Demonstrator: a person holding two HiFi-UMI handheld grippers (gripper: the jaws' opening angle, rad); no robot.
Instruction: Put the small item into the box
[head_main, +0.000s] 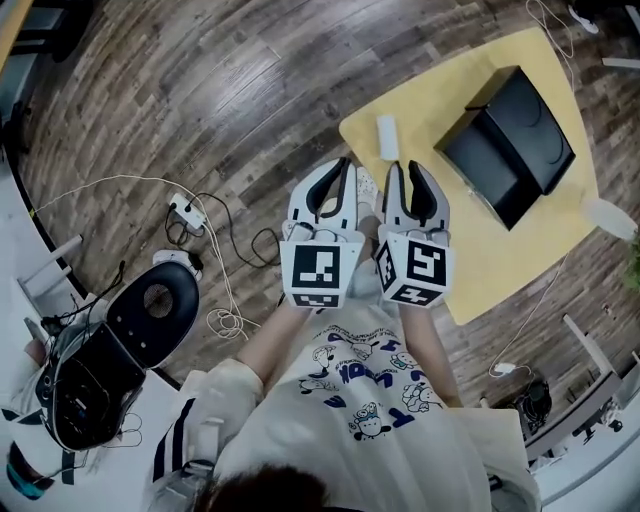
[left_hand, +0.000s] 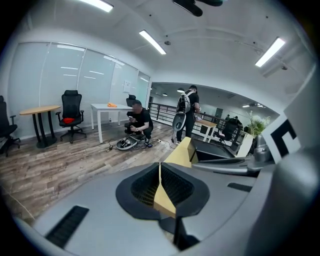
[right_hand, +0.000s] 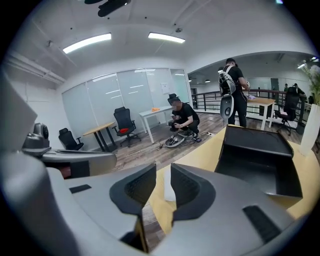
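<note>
A small white item (head_main: 387, 137) lies near the left corner of the yellow table (head_main: 520, 250). An open black box (head_main: 510, 140) stands to its right. Both grippers are held side by side over the table's near-left edge, short of the item. My left gripper (head_main: 345, 162) has its jaws together with nothing held; in the left gripper view (left_hand: 160, 165) only a sliver of table shows between them. My right gripper (head_main: 405, 168) is slightly open and empty. In the right gripper view the white item (right_hand: 168, 190) shows through the gap of the right gripper (right_hand: 163, 170), ahead on the table, with the box (right_hand: 255, 155) to the right.
A power strip with cables (head_main: 185, 210) lies on the wooden floor, with a black round device (head_main: 150, 310) beside it. A white object (head_main: 610, 215) sits at the table's right edge. Further back, one person crouches (left_hand: 137, 122) and another stands (left_hand: 187, 112) among desks and office chairs.
</note>
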